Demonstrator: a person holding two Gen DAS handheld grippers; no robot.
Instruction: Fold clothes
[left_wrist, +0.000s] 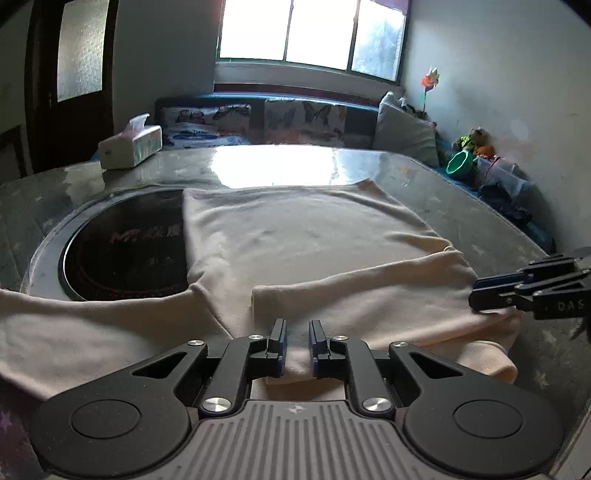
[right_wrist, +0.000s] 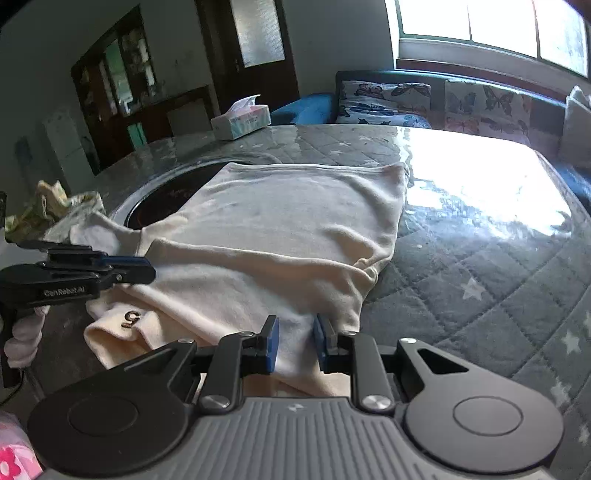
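Observation:
A cream long-sleeved garment (left_wrist: 295, 240) (right_wrist: 277, 221) lies spread on the round table, with one sleeve (left_wrist: 351, 291) folded across its near part. My left gripper (left_wrist: 297, 325) sits at the garment's near edge, and a ridge of cloth fills the narrow gap between its pads. From the right wrist view it (right_wrist: 147, 269) reaches in low over the cloth, next to a cuff (right_wrist: 131, 317) with a small dark mark. My right gripper (right_wrist: 295, 321) is shut on a fold of the garment's near right side, and in the left wrist view it (left_wrist: 474, 291) pinches the folded sleeve's end.
The table (right_wrist: 480, 266) has a grey quilted star cover under a glossy sheet. A dark round hob (left_wrist: 122, 243) lies partly under the garment. A tissue box (left_wrist: 131, 146) stands far left, other clothes (right_wrist: 55, 206) are heaped at the left edge, and a cushioned sofa (left_wrist: 295, 118) stands behind.

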